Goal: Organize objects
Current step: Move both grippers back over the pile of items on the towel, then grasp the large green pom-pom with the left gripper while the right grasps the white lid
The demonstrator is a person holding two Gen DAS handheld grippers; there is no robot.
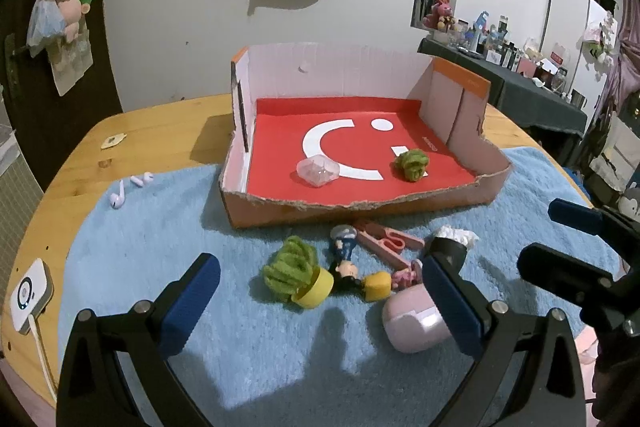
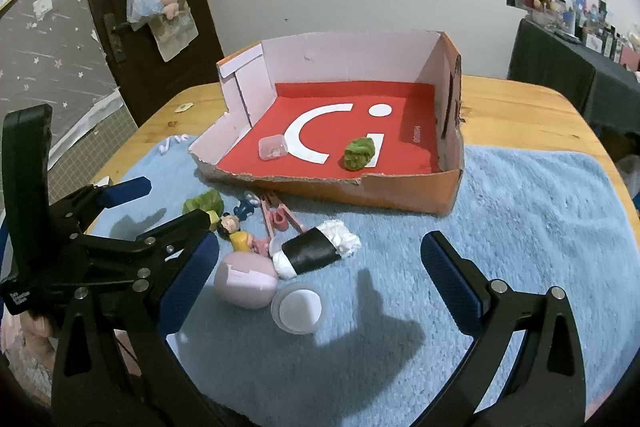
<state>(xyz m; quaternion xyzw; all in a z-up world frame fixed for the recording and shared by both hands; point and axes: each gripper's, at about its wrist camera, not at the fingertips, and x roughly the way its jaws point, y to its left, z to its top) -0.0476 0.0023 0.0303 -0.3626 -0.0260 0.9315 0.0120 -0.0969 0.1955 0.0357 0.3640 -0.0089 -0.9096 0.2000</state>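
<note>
A torn cardboard box (image 1: 304, 205) (image 2: 320, 183) with a red floor holds a clear plastic case (image 1: 318, 171) (image 2: 272, 147) and a green yarn ball (image 1: 412, 165) (image 2: 359, 153). In front of it on the blue towel (image 1: 160, 247) lie a green yarn plant in a yellow pot (image 1: 296, 275), a small figurine (image 1: 346, 259), a pink clip (image 1: 384, 241), a pink oval case (image 2: 244, 279), a black-and-white roll (image 2: 312, 253) and a round white disc (image 2: 297, 309). My left gripper (image 1: 320, 275) hangs open over the plant and figurine. My right gripper (image 2: 319, 251) stands wide open above the roll and disc, holding nothing.
Two white earbuds (image 1: 128, 189) lie at the towel's far left corner. A white device with a cable (image 1: 28, 297) sits at the wooden table's (image 1: 140, 131) left edge. The wall stands close behind the box. A dark cluttered table (image 1: 532, 91) is at the back right.
</note>
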